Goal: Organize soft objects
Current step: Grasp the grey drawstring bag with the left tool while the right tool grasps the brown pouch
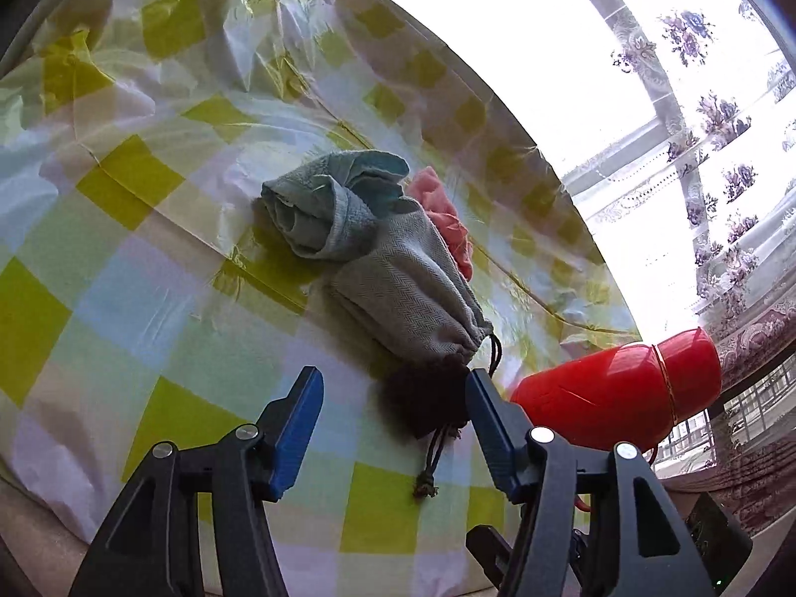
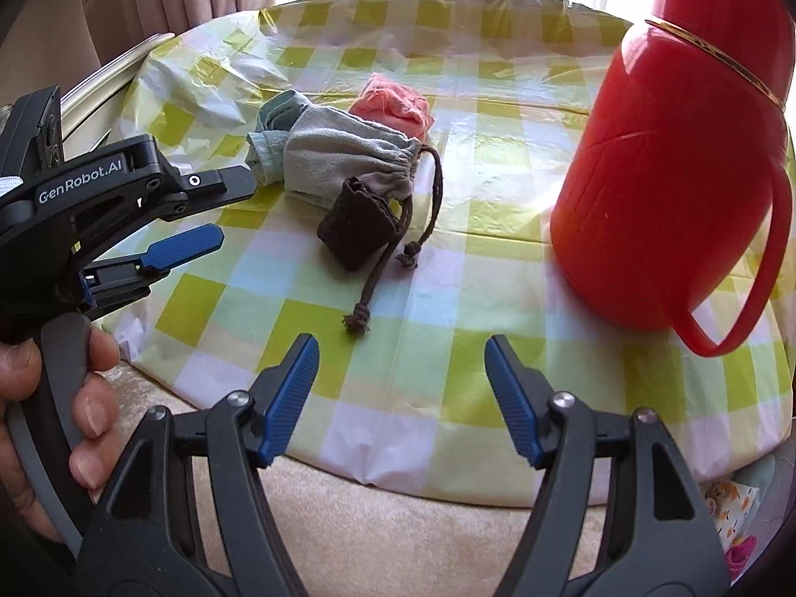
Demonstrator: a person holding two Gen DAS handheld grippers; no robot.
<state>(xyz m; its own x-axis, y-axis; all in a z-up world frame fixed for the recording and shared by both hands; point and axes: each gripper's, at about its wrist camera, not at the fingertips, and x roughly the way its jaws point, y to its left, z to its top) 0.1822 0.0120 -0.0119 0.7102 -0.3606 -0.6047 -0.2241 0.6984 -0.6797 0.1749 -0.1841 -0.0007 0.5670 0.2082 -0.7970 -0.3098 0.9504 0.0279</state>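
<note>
Two grippers and one cluster of four soft items on a round worktop point(image 2: 447, 298) covered by a green-and-white checked plastic sheet.

Left gripper point(image 1: 393, 388): jaws spread wide and holding nothing; in the left wrist view the small dark pouch point(image 1: 428, 398) lies between the two blue pads, at lower centre of the frame. In the right wrist view the same gripper point(image 2: 219, 209) enters from the left edge, held by one hand point(image 2: 54, 398), its tips just beside the cluster.

Right gripper point(image 2: 400, 353): jaws wide open and empty, at the bottom centre of the frame, over the near edge of the worktop and well apart from the cluster.

Soft items, centre of both views: one grey drawstring bag point(image 2: 348, 159) with one dark cord point(image 2: 398, 258) trailing toward the near edge; one dark pouch point(image 2: 358, 229) touching the bag's gathered mouth; one rolled teal towel point(image 1: 318, 209) against the bag's far end; one pink cloth point(image 2: 393, 104) behind the bag.

One red jug point(image 2: 666, 159) with a handle stands at the right, apart from the cluster.
</note>
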